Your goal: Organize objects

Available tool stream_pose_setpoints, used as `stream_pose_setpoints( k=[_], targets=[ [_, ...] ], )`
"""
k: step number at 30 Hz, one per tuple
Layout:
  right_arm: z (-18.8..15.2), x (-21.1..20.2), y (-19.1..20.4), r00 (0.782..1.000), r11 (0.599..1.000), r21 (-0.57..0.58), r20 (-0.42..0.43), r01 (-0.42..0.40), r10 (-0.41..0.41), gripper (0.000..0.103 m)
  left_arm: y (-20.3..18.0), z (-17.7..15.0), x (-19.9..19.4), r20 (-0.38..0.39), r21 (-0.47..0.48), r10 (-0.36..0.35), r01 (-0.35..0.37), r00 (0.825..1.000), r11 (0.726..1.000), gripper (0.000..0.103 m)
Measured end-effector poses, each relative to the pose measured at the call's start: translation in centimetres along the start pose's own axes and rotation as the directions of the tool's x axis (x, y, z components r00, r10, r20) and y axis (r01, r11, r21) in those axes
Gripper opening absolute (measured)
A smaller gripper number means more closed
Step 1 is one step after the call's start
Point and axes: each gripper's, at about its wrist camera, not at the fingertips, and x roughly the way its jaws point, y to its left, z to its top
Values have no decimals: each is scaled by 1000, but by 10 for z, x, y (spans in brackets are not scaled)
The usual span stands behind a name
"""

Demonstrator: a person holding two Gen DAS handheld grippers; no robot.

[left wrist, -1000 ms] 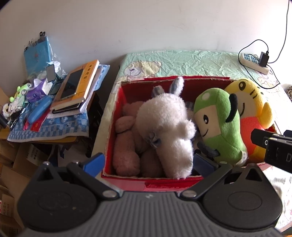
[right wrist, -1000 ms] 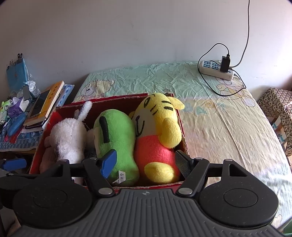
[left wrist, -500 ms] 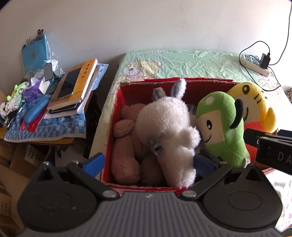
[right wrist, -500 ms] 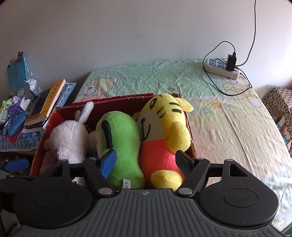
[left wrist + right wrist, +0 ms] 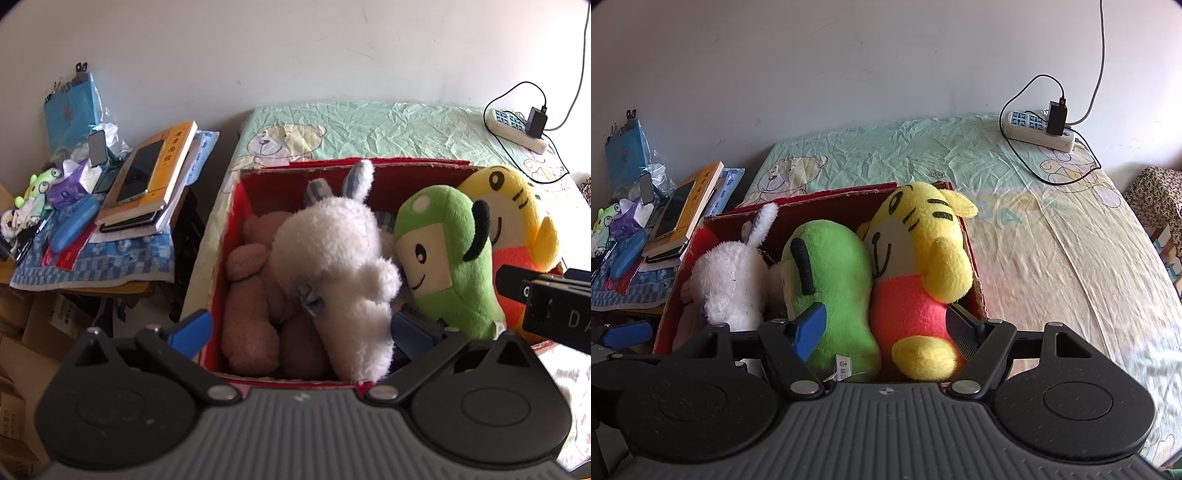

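Bedsheet [image 5: 1034,236] w/ red box [image 5: 975,273] is sitting ahead of right gripper [image 5: 886,328], jaws apart & gripping nothing, while soft, light yellow plush [image 5: 919,266] is looking easiest grabbed at its belly.

A home bedroom: bed [image 5: 1034,229] in teddy-print sheet, cluttered bedside table [image 5: 92,258]

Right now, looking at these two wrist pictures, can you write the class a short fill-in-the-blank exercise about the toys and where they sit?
1. The plush toys sit inside a ____ box.
2. Between the white rabbit and the yellow tiger sits a ____ plush toy.
3. The power strip lies on the ____.
4. A phone rests on an orange ____.

Missing words: red; green; bed; book
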Motion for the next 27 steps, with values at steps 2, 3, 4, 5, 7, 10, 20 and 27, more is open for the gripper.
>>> stream_pose_setpoints(
  k=[2, 3, 4, 5, 7, 10, 20, 27],
  targets=[
    [-1, -1, 0, 1000, 1000, 0, 0, 1, -1, 74, 0, -1, -1, 1, 2, 0, 0, 1000, 1000, 103],
    [-1, -1, 0, 1000, 1000, 1, 0, 0, 0, 74, -1, -2, -1, 2, 3, 1, -1, 1000, 1000, 103],
    [-2, -1, 0, 1000, 1000, 2, 0, 0, 0, 74, -2, -3, -2, 4, 5, 2, -2, 1000, 1000, 103],
    [-3, -2, -1, 1000, 1000, 3, -1, 0, 0, 74, -3, -5, -2, 5, 6, 3, -3, 1000, 1000, 103],
    [-6, -4, -2, 1000, 1000, 5, -2, 2, -2, 74, -3, -7, -2, 4, 5, 3, -3, 1000, 1000, 103],
    [-9, -6, -5, 1000, 1000, 9, 1, 8, -8, 74, -4, -9, -3, 3, 1, 0, 0, 1000, 1000, 103],
    [-19, -8, -8, 1000, 1000, 20, -11, 4, -4, 74, -7, -18, -5, -3, 4, 6, -6, 1000, 1000, 103],
    [-23, -11, -7, 1000, 1000, 23, -7, 3, -3, 74, -6, -22, -9, 3, 3, 8, -8, 1000, 1000, 103]
  ],
)
